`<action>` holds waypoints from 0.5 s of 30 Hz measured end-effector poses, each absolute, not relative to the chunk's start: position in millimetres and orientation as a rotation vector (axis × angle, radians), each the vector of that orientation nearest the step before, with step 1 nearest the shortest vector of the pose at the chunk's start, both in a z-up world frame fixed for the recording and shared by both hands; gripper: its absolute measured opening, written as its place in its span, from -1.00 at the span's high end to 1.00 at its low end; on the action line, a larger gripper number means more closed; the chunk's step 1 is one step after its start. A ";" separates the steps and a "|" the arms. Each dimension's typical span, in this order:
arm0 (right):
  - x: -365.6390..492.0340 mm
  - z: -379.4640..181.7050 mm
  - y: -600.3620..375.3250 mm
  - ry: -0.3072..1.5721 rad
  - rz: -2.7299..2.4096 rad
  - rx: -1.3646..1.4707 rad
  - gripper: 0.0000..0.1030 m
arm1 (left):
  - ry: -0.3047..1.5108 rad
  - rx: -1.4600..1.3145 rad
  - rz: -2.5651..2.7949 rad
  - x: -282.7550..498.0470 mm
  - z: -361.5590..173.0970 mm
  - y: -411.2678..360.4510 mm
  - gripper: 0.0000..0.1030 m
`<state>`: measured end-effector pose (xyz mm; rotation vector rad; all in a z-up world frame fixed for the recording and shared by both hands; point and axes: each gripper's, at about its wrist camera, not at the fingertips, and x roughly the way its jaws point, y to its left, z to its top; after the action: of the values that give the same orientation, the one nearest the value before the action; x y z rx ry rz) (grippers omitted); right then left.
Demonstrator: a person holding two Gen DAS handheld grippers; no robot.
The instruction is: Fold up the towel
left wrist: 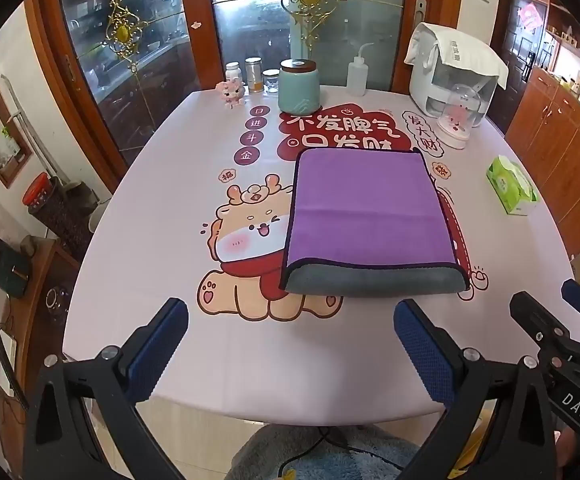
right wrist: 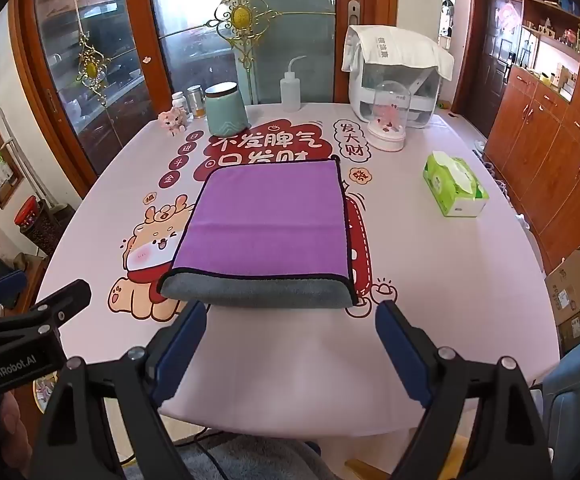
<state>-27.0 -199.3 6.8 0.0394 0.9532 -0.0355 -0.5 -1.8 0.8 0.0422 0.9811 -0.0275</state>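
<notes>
Towel (left wrist: 366, 216): one, folded; two tongs (left wrist: 290, 344) (right wrist: 290, 344) open, apparently clear.

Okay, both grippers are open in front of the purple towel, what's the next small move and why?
Probably ease the right gripper forward onto the towel's near right corner. The towel lies flat on the table, grey fold edge nearest, and both the right and left gripper hang open, short of it, holding nothing.

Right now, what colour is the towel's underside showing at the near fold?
Grey, below the purple top of the towel, with dark edging. It shows best in the right wrist view.
</notes>
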 end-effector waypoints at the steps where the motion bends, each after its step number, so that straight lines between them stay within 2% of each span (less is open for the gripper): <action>1: -27.1 6.9 -198.8 0.953 -0.035 0.038 -0.70 | 0.974 0.026 -0.029 -2.5 1.3 1.2 -0.98; 15: -26.4 7.1 -196.9 0.947 -0.037 0.026 -0.70 | 0.982 0.037 -0.035 -0.2 7.0 -2.7 -0.98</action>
<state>-26.4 -196.9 7.1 0.0257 0.9475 -0.0375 -0.2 -2.7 7.0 0.0367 0.9815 -0.0348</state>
